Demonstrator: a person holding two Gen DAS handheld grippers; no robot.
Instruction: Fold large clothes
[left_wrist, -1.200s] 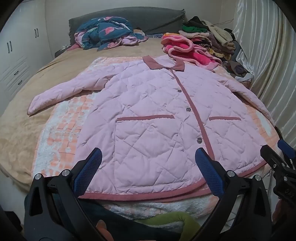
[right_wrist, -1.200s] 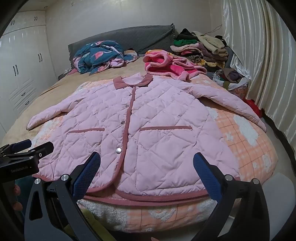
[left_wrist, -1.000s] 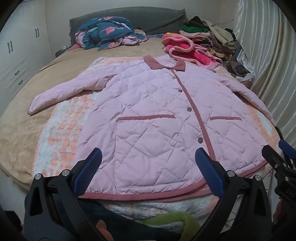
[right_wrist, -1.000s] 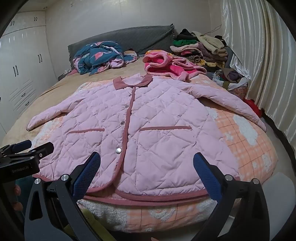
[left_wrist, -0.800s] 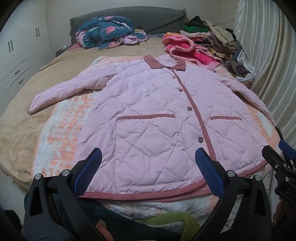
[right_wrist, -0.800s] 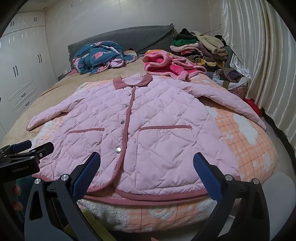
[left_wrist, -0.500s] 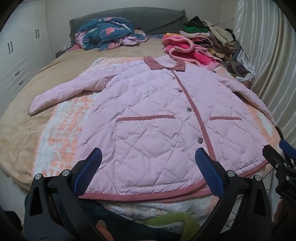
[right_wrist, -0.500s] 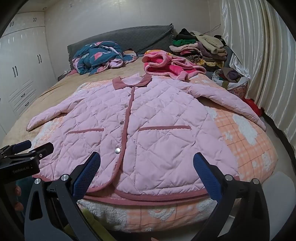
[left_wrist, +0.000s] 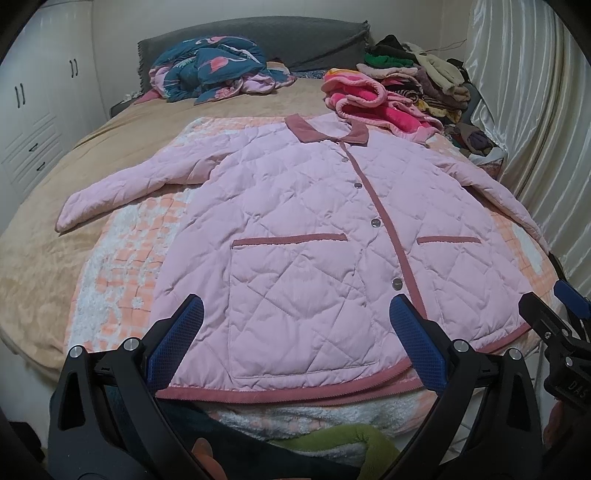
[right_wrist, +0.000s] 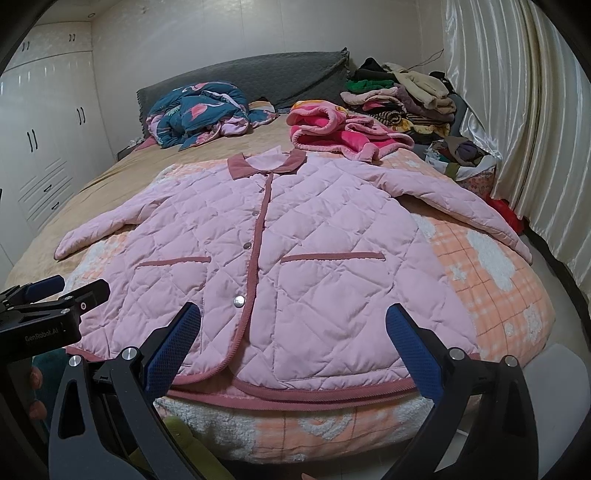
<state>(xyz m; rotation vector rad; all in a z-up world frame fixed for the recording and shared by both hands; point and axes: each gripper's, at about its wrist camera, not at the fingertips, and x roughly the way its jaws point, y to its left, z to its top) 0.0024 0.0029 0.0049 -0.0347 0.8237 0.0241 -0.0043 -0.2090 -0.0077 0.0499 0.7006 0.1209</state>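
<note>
A pink quilted jacket (left_wrist: 303, 229) (right_wrist: 295, 258) with dark rose trim lies flat and buttoned on the bed, front up, both sleeves spread sideways, hem toward me. My left gripper (left_wrist: 295, 339) hovers open just before the hem over the left pocket, holding nothing. My right gripper (right_wrist: 291, 339) is open too, in front of the hem near the button placket, empty. Each gripper shows at the edge of the other's view.
The jacket rests on an orange-and-white checked blanket (left_wrist: 122, 266) over a tan bedspread (left_wrist: 33, 266). A blue floral quilt (left_wrist: 210, 66) and pink fleece (left_wrist: 369, 103) lie near the headboard, with stacked clothes (right_wrist: 402, 96) at the back right. Curtains (right_wrist: 517, 110) line the right side; white wardrobes (right_wrist: 40, 147) stand left.
Both views have shifted only slightly; the jacket and both open grippers stay as they were.
</note>
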